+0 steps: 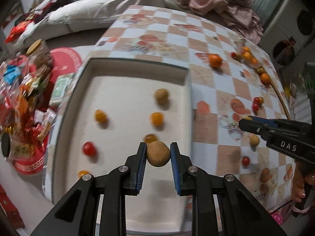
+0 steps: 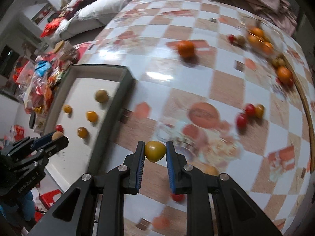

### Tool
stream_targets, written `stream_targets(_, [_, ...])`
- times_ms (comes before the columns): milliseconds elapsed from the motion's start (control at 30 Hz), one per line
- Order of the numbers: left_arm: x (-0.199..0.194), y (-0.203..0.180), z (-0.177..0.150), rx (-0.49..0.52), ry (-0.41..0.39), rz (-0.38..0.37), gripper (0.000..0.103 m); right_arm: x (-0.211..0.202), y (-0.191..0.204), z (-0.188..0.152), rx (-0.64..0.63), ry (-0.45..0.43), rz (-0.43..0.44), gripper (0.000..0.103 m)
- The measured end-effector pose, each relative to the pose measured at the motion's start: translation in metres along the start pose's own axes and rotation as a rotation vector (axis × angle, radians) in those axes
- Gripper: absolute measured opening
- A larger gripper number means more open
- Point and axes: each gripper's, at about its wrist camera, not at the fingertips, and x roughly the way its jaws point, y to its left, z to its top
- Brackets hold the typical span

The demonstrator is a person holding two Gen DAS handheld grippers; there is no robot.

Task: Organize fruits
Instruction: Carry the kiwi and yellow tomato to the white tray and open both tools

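Left gripper (image 1: 158, 155) pinches a brown fruit (image 1: 158, 156) between its blue pads, held clear above the white tray (image 1: 122, 90), low centre of the left view. Grip sits across the fruit's widest part, near the fingertips, probably so it drops clean when the jaws part. Right gripper (image 2: 155, 151) pinches a yellow fruit (image 2: 154, 151) the same way, but it hangs over the checked tablecloth (image 2: 226, 86), just right of the tray's dark rim (image 2: 126, 82), so it isn't over the tray yet. Both point steeply down, which suits a drop from above. Tray already holds another brown fruit (image 1: 161, 96) upper right of its floor, three yellow-orange ones (image 1: 157, 118) mid-floor, a red tomato (image 1: 89, 148) lower left, and one more orange piece at the bottom left edge. They lie apart, no clear grouping by kind that I can tell. Loose fruit left on the cloth: an orange (image 2: 186, 48) at top centre of the right view, a cluster of oranges and small fruit at upper right, two red tomatoes (image 2: 245, 116) with a yellow one mid right, plus a red one under the right gripper's fingers. Snack wrappers (image 1: 25, 98) piled at left of the tray aren't part of the job. My read: sweep is under half done; the left is ready to release, and the right needs to cross the rim first. Frames are blurred, so small fruit kinds are uncertain.
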Motion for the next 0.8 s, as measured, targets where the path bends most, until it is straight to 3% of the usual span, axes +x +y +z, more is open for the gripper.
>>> stream_targets(367, [0.01,0.049,-0.028,-0.108,0.037,0.036,0.025,0.027,0.072,0.02,-0.136,0.042,0.062,0.023])
stream_targets(800, [0.031,0.058,-0.044,-0.115,0.078,0.075,0.025,0.075,0.137,0.04,-0.268,0.096,0.112,0.023])
